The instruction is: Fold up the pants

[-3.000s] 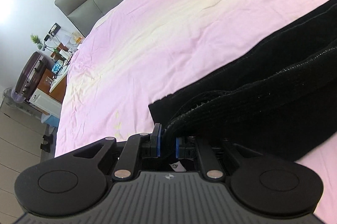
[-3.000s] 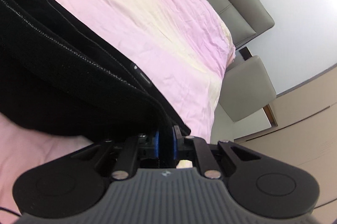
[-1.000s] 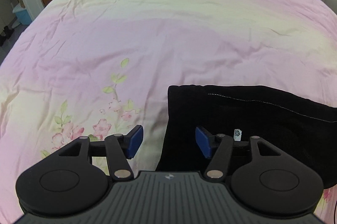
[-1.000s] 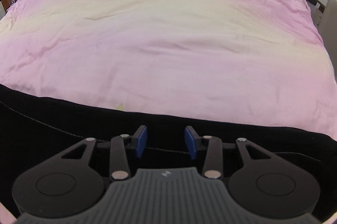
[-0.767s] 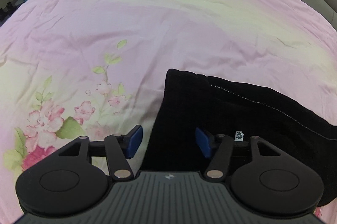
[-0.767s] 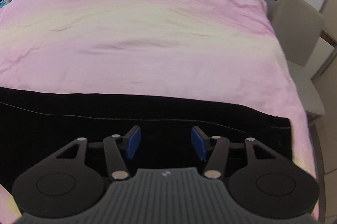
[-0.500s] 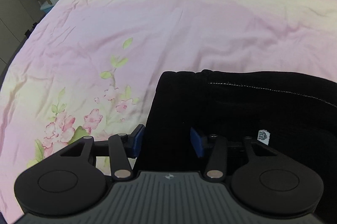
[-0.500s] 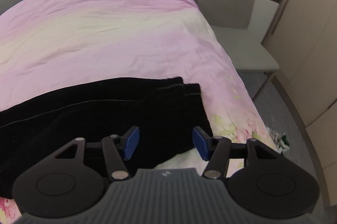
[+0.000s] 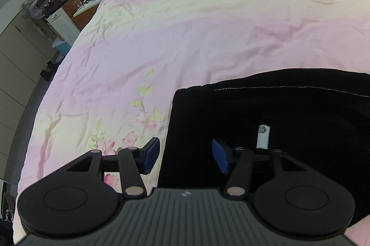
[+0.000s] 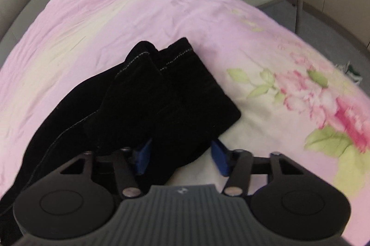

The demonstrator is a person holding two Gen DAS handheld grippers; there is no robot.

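Pants (image 9: 289, 121) with unreadable white label (image 9: 263, 136)

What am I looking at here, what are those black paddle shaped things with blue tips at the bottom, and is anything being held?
Those are two hand-held grippers; a person carries one in each hand, and each has a wide-angle camera looking forward along its two fingers. One picture comes from the left gripper, the other from the right gripper.

Both look down on a bed with a pink floral sheet. Black pants lie on it, laid lengthwise. The left view shows one end with a small white label; the right view shows the leg ends.

Nothing is held. The blue pads of both grippers stand apart over the cloth's edge without pinching it. The left jaws have just been opening, the right ones closing.
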